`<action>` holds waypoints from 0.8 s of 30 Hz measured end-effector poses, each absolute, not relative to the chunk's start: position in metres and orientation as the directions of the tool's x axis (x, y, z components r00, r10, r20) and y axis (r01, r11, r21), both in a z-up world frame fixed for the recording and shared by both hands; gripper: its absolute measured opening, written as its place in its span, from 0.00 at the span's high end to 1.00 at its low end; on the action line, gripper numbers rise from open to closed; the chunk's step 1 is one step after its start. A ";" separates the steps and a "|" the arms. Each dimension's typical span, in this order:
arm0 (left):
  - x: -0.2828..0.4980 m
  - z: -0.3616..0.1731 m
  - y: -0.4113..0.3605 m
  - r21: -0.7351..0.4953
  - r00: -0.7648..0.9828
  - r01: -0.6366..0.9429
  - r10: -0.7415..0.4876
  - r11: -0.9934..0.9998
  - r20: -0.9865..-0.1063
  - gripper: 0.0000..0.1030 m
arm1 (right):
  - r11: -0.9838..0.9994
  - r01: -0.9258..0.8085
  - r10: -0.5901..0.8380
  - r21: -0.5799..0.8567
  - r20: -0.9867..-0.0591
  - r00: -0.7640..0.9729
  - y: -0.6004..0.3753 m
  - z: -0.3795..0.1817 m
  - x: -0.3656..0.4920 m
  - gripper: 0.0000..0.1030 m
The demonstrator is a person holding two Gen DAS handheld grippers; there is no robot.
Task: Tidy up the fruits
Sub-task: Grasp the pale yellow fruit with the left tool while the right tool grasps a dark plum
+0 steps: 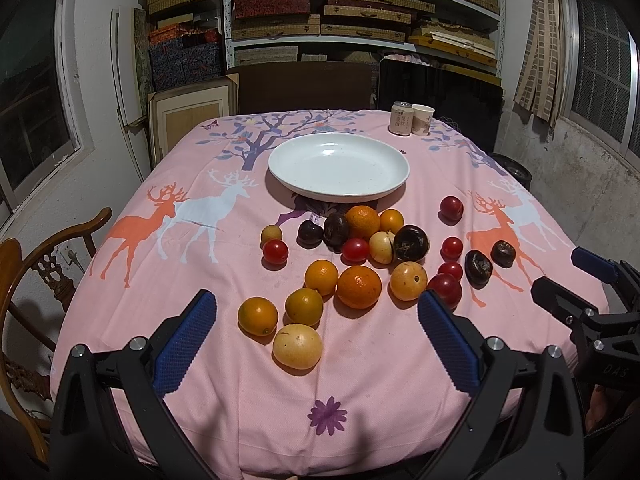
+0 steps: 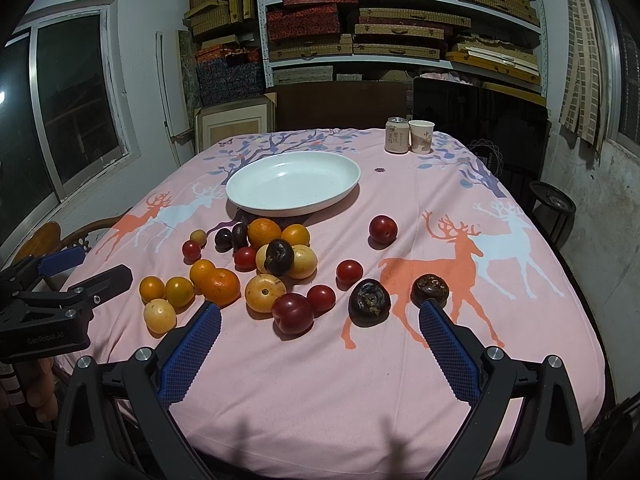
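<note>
Several fruits lie loose on the pink deer-print tablecloth (image 1: 360,380): oranges (image 1: 359,286), yellow fruits (image 1: 297,346), red plums (image 1: 451,208) and dark brown fruits (image 1: 411,242). An empty white plate (image 1: 338,167) sits beyond them; it also shows in the right wrist view (image 2: 293,183). My left gripper (image 1: 316,308) is open and empty, near the front fruits. My right gripper (image 2: 320,320) is open and empty, just short of a red plum (image 2: 293,313) and a dark fruit (image 2: 369,302). Each gripper shows in the other's view, the right one (image 1: 576,280) and the left one (image 2: 86,270).
A drink can (image 1: 401,118) and a paper cup (image 1: 423,119) stand at the table's far right. A wooden chair (image 1: 44,264) is at the left edge. Shelves of boxes (image 1: 360,8) fill the back wall. A dark stool (image 2: 554,208) stands right of the table.
</note>
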State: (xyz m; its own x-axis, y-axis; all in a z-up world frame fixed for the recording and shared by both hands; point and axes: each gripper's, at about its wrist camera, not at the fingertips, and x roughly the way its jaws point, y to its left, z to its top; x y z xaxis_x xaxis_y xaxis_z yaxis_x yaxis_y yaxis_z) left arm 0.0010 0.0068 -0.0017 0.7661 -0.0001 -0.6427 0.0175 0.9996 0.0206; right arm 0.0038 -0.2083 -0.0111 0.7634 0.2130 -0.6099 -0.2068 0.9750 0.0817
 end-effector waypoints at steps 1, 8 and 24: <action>0.000 -0.006 0.009 0.028 0.765 0.017 0.005 0.999 -0.644 0.04 | 0.975 -0.205 0.212 0.082 -0.613 0.762 -0.211 -0.014 0.003 0.03; 0.009 -0.082 0.033 0.058 0.647 0.055 0.009 0.997 -0.762 0.04 | 0.988 -0.143 0.146 0.057 -0.637 0.757 -0.230 -0.038 0.011 0.03; 0.025 -0.120 0.033 0.046 0.634 0.085 -0.018 0.995 -0.773 0.47 | 0.996 -0.061 0.090 0.066 -0.697 0.711 -0.265 -0.062 0.026 0.03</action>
